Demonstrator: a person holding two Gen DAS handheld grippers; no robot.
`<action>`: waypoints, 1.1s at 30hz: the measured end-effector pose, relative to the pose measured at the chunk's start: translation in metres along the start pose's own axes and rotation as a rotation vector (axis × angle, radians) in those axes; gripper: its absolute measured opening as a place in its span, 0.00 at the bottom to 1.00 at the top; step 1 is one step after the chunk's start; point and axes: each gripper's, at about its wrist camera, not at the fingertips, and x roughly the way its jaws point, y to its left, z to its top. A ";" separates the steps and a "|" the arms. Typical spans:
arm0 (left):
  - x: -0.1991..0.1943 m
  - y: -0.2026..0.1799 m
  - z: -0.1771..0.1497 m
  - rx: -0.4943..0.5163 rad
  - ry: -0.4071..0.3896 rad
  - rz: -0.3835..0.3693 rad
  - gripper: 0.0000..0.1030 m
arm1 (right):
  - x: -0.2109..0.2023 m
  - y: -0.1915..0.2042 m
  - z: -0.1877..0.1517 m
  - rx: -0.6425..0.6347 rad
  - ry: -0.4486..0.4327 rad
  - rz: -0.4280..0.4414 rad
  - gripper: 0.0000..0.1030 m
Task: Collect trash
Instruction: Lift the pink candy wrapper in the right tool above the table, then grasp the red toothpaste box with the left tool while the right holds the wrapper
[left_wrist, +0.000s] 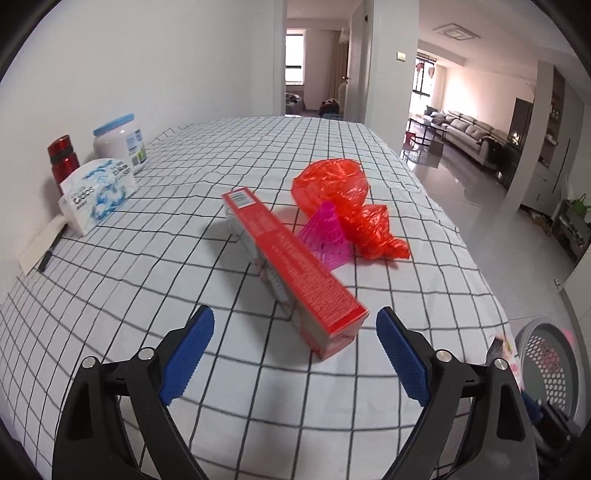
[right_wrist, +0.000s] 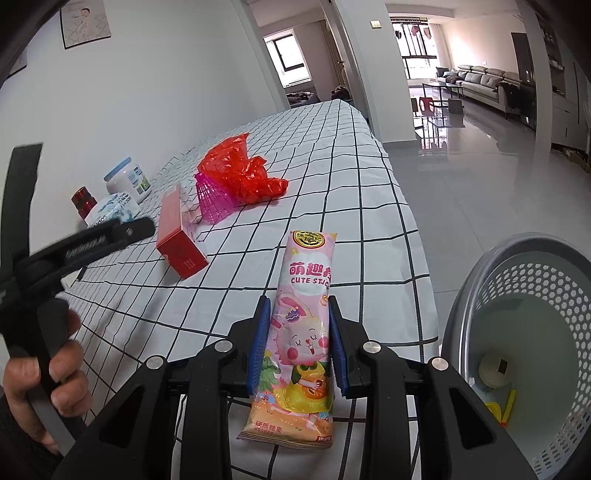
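My left gripper (left_wrist: 295, 325) is open just above the checked tablecloth, its blue pads on either side of the near end of a long red box (left_wrist: 291, 266). Behind the box lie a pink shuttlecock (left_wrist: 327, 236) and a crumpled red plastic bag (left_wrist: 343, 199). My right gripper (right_wrist: 299, 314) is shut on a pink candy wrapper (right_wrist: 303, 332) and holds it above the table's front edge. The red box (right_wrist: 177, 236), shuttlecock (right_wrist: 212, 203) and red bag (right_wrist: 240, 173) also show in the right wrist view. A grey perforated bin (right_wrist: 524, 350) stands to the right, below the table, with some trash inside.
Against the wall at the left stand a red bottle (left_wrist: 62, 162), a white jar with a blue lid (left_wrist: 120, 142) and a tissue pack (left_wrist: 96, 194). A white card (left_wrist: 40, 247) lies nearby. The bin (left_wrist: 550, 365) is at the table's right edge.
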 end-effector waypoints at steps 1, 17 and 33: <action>0.004 -0.001 0.005 -0.006 0.007 -0.007 0.86 | 0.000 0.000 0.000 0.001 0.000 0.001 0.29; 0.085 0.009 0.034 -0.128 0.177 0.048 0.87 | -0.001 -0.005 0.002 0.018 -0.001 0.029 0.30; 0.080 0.027 0.012 -0.107 0.215 -0.006 0.33 | -0.004 -0.007 0.001 0.024 -0.010 0.024 0.30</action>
